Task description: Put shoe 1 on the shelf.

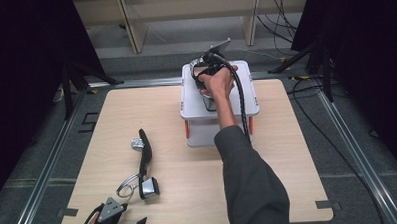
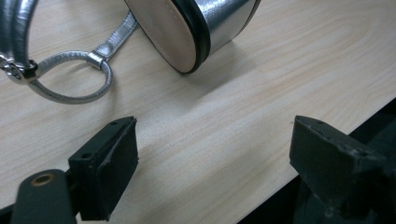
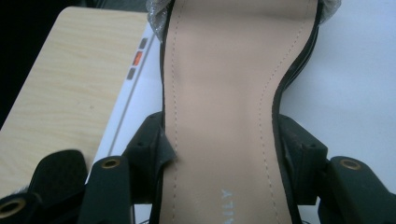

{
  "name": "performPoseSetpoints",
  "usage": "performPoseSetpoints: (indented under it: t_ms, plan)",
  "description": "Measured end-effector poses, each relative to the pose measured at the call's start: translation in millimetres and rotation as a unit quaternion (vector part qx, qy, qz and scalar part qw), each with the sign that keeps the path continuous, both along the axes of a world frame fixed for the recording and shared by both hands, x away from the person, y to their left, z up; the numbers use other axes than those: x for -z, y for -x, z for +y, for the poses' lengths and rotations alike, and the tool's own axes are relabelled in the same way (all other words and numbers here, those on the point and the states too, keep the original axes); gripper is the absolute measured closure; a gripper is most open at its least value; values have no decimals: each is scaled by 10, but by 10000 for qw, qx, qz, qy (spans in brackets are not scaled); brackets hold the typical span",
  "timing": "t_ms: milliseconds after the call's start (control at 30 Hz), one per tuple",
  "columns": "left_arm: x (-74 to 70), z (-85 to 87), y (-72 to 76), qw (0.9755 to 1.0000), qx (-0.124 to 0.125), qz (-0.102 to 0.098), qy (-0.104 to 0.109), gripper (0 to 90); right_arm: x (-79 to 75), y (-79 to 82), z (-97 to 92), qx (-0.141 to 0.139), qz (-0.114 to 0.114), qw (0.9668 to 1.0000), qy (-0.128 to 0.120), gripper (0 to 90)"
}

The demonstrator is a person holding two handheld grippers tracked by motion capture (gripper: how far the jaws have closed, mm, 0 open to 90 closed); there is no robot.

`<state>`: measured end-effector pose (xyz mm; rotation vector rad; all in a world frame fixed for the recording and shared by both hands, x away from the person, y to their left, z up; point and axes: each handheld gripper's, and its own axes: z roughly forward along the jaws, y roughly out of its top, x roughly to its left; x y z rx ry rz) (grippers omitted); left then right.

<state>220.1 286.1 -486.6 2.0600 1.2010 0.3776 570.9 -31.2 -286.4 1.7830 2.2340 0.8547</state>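
Now a sandal (image 3: pixel 224 107) is clamped across its insole by the right tongs (image 3: pixel 224 154) above the white box (image 1: pixel 193 99); the left tongs (image 2: pixel 212 154) are held open, empty, near the second sandal (image 1: pixel 145 154) on the surface (image 1: pixel 189 192).

Counter (image 1: pixel 189 192): pale wood-grain laminate, smooth, low sheen. Box (image 1: pixel 193 97): white plastic, smooth and matt, with orange plastic clips. Sandal (image 3: pixel 224 93) on the box: tan leather-like insole, matt, stitched along the edge, black rim, glittery silver strap. Second sandal (image 1: pixel 145 159) on the counter: glossy silver metallic heel covering, smooth tan heel tip with black edging, silver metallic straps. Hand-held gripper (image 2: pixel 215 158) jaws: black, matt, rubbery-looking pads. Sleeve (image 1: pixel 254 185): grey cloth, matt.
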Motion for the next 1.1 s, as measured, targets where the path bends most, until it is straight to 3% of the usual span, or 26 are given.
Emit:
performPoseSetpoints:
  t_ms: [133, 200, 233, 267, 300, 333, 367, 400, 433, 500, 533, 567, 667, 700, 733, 900, 933, 967, 1000, 1033, 1100]
  plan:
    - [2, -7, 5, 9999, -14, -34, 133, 152, 24, -11, -1, 168, -63, 9998, 58, 414]
    - [-7, 10, -1, 10000, 60, -16, -59, 152, 64, -16, -2, 321, 1, 9995, -76, 370]
    - [-7, 12, -1, 10000, 68, -20, -61, 152, 77, -12, 7, 412, 63, 9990, -129, 363]
    - [2, -7, 6, 9999, -4, -31, 158, 152, 94, -15, 8, 477, 96, 9987, -167, 357]
    - [0, -2, 2, 9999, 27, -52, 125, 153, 118, -25, -6, 542, 67, 9981, -301, 353]
    - [2, -5, 5, 9999, 25, -48, 139, 153, 111, -27, -16, 553, 86, 9978, -347, 335]
    - [-13, 12, 3, 9999, 97, 9, -35, 153, 101, -22, -14, 585, 111, 9974, -402, 280]
    - [-3, 8, 0, 10000, 21, -9, -35, 152, 96, -20, -21, 541, 56, 9973, -502, 275]
    - [1, -5, 5, 9999, -13, -25, 125, 152, 33, 6, -19, 661, 10, 9963, -548, 287]
    - [-5, -6, 2, 10000, -23, 11, 95, 153, -53, 12, -60, 650, -53, 9959, -634, 269]
    - [-4, 1, -3, 10000, 15, 11, -24, 153, -91, 16, -72, 660, -75, 9957, -650, 265]
    - [-6, -11, 7, 10000, -8, 28, 93, 152, -141, 23, -104, 509, -201, 9960, -707, 270]
    - [0, 9, -5, 10000, 2, -20, 19, 153, -285, 73, -136, 278, -167, 9954, -907, 266]
    - [0, -5, 3, 9999, -28, -1, 118, 152, -334, 94, -167, 137, -320, 9949, -944, 267]
    - [0, 5, -2, 10000, 4, 8, -20, 152, -365, 110, -183, 72, -420, 9954, -862, 266]
    - [5, -1, -3, 9999, -32, -12, 131, 152, -514, 248, -327, -451, -768, 9924, -851, 263]
    - [1, 10, -6, 10000, -13, 5, -18, 153, -542, 292, -352, -559, -799, 9920, -798, 262]
    - [4, 11, -7, 10000, -4, -7, -15, 152, -557, 342, -376, -670, -874, 9911, -752, 263]
    - [4, 1, -2, 9999, -37, -19, 123, 153, -575, 396, -385, -654, -833, 9916, -737, 263]
    - [4, 3, -5, 9999, -42, -23, 114, 152, -598, 483, -410, -785, -826, 9917, -589, 263]
    - [3, 6, -6, 10000, -27, 17, 30, 152, -592, 625, -458, -1009, -911, 9886, -652, 263]
